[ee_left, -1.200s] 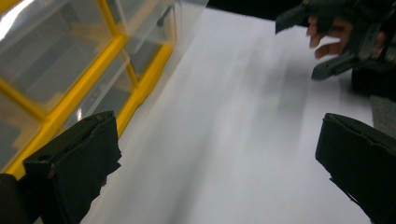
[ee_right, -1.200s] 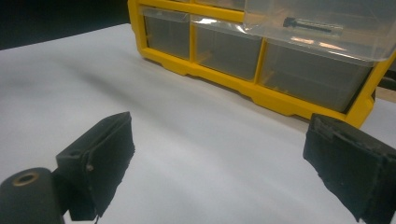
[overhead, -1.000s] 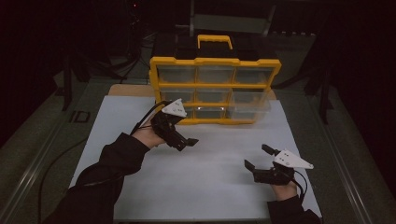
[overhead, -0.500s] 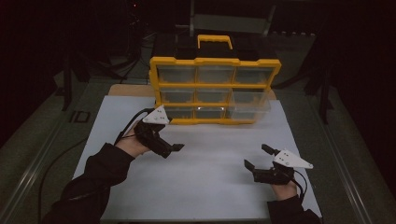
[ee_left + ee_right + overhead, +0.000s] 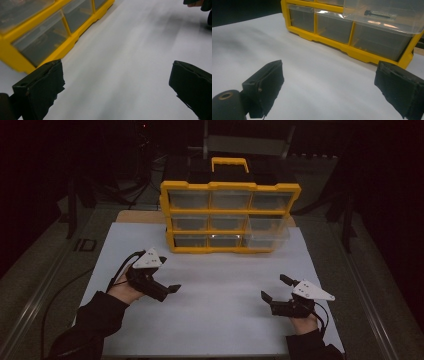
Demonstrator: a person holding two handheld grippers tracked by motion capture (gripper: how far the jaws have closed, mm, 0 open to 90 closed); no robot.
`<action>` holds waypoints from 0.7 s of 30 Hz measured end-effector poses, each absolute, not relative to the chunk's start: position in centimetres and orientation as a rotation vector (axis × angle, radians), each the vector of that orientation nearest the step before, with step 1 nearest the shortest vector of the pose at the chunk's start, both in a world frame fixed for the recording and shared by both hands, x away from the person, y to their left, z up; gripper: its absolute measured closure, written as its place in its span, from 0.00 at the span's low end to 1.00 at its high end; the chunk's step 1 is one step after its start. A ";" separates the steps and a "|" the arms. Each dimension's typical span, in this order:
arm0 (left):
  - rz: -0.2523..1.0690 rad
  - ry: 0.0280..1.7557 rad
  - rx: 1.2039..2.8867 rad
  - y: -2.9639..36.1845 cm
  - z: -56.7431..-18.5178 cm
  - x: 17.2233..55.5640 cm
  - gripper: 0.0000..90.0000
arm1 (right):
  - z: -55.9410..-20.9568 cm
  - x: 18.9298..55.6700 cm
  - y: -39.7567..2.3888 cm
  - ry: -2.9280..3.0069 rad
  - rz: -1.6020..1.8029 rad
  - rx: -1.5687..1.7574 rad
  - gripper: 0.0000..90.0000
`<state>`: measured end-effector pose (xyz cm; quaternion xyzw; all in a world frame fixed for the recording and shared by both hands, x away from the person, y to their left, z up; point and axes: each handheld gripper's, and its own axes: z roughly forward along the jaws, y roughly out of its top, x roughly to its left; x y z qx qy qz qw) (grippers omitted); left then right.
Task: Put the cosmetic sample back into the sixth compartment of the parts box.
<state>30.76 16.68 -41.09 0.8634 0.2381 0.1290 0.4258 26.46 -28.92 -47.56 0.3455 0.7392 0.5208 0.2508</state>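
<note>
Hovering low over the white table sheet (image 5: pixel 220 320) at the left, the left gripper (image 5: pixel 172 289) has its jaws spread wide and holds nothing, aiming rightward across the sheet. Behind it, at the middle far edge, stands the yellow plastic organiser box with clear drawers (image 5: pixel 230 217), its long axis running left to right and its drawer fronts facing the person; the lower right clear drawer (image 5: pixel 267 232) juts out. At the right, well apart, the right gripper (image 5: pixel 275 287) is also wide and empty, pointing towards the box.
</note>
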 end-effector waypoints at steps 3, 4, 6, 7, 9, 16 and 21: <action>0.327 0.629 2.141 17.8 -41.6 30.2 0.00 | -47.6 26.5 -28.9 2.015 1.416 0.940 0.10; 0.320 0.640 2.134 18.1 -41.8 30.0 0.00 | -47.6 26.5 -28.8 2.016 1.416 0.941 0.10; 0.336 0.668 2.125 18.8 -42.1 29.7 0.00 | -47.6 26.5 -28.8 2.017 1.416 0.940 0.10; 0.330 0.679 2.117 19.1 -42.3 29.6 0.00 | -47.6 26.5 -28.8 2.018 1.416 0.940 0.10; 0.350 0.706 2.098 19.8 -42.6 29.2 0.00 | -47.6 26.5 -28.7 2.020 1.415 0.936 0.10; 0.399 0.794 2.059 21.5 -43.9 28.0 0.00 | -47.6 26.5 -28.7 2.021 1.416 0.937 0.10; 0.471 0.851 1.997 22.4 -45.4 27.1 0.00 | -47.6 26.5 -28.6 2.021 1.413 0.929 0.10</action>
